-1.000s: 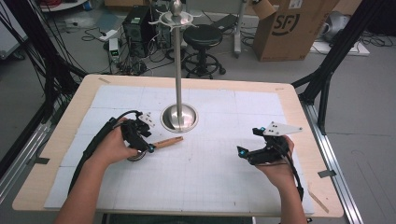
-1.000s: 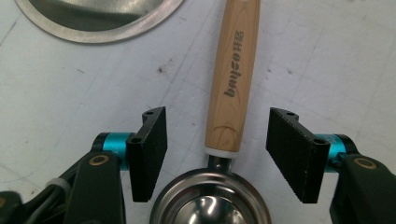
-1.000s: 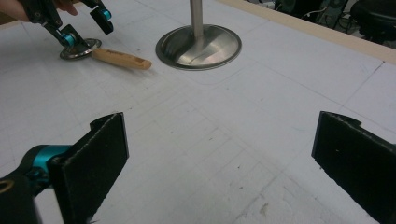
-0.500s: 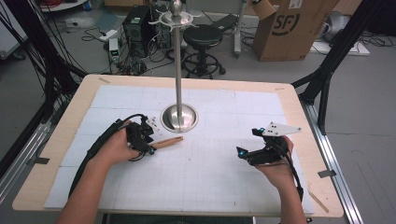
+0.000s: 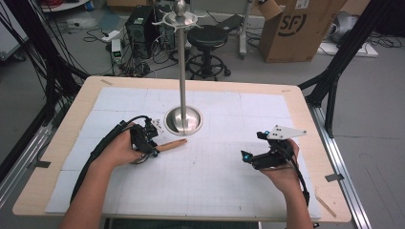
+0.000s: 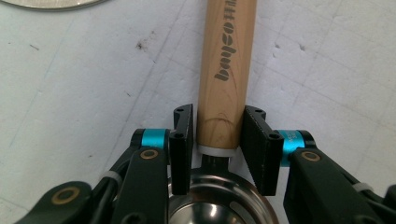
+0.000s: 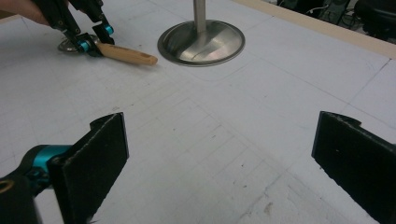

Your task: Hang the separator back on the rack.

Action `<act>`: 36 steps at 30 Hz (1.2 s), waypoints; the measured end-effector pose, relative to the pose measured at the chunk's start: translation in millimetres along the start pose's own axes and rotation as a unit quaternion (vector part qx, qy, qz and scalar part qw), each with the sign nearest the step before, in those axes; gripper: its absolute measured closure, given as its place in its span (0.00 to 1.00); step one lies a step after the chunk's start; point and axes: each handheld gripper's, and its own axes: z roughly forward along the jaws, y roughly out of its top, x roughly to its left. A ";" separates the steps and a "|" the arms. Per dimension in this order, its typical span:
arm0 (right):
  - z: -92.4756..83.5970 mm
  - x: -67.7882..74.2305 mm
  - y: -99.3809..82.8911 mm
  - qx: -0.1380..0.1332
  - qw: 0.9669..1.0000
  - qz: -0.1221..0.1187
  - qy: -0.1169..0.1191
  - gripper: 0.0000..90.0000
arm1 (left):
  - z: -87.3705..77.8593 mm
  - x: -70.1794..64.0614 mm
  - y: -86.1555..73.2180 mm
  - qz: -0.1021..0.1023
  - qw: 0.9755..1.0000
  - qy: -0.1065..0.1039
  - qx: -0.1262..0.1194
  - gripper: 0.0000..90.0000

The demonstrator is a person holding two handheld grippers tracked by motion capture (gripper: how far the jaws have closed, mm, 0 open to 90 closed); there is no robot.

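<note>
- The wooden handle carries dark printed lettering along its length; from your left gripper view it reads upside down and I cannot make out the word for certain. The cardboard box on the floor beyond the table shows "SF" in a dark oval.
- The handle belongs to a small metal strainer that lies flat on the white mat, just in front of the stand's base and left of the table's middle.
- Your left gripper has its jaws on either side of the handle's lower end, right above the white collar where wood meets metal. They have just been closing; the left pad looks to touch the wood, while a thin gap remains at the right pad, so the clamp is not yet firm.
- Your right gripper sits well apart to the right, jaws wide apart over bare mat with nothing between them.
- The round steel base of the upright stand lies near the handle's free tip, not touching it.
</note>
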 end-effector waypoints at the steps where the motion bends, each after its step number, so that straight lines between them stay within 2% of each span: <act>1: -0.1 -0.4 -0.1 0.000 1.000 0.001 0.001 0.03 | 0.3 -0.9 1.2 -0.001 1.000 0.003 0.004 0.73; 4: 0.8 -0.4 -0.1 0.001 1.000 0.001 0.000 0.03 | 1.6 -5.7 8.8 -0.006 0.999 0.019 0.030 0.73; 6: 1.6 0.0 -0.1 0.003 1.000 -0.004 0.001 0.03 | 2.4 -10.6 13.6 0.001 0.998 0.031 0.047 0.75; 8: 1.5 -0.1 -0.1 0.003 1.000 -0.004 0.001 0.03 | 2.9 -11.9 15.2 0.001 0.998 0.036 0.052 0.76; 15: 1.9 0.4 0.1 0.003 1.000 -0.002 0.001 0.03 | 2.7 -3.0 12.3 -0.018 0.999 0.006 0.043 0.75; 24: 3.4 1.2 0.9 0.006 1.000 -0.004 0.000 0.03 | 2.3 -7.3 12.1 -0.020 0.999 0.021 0.043 0.77; 31: 0.0 -0.5 0.6 -0.001 1.000 0.000 0.000 0.03 | 0.2 -4.8 2.4 -0.025 1.000 0.012 0.008 0.77; 36: -2.2 -1.3 -0.4 -0.002 1.000 0.000 -0.003 0.03 | -0.3 -6.3 1.8 -0.021 1.000 0.018 0.002 0.77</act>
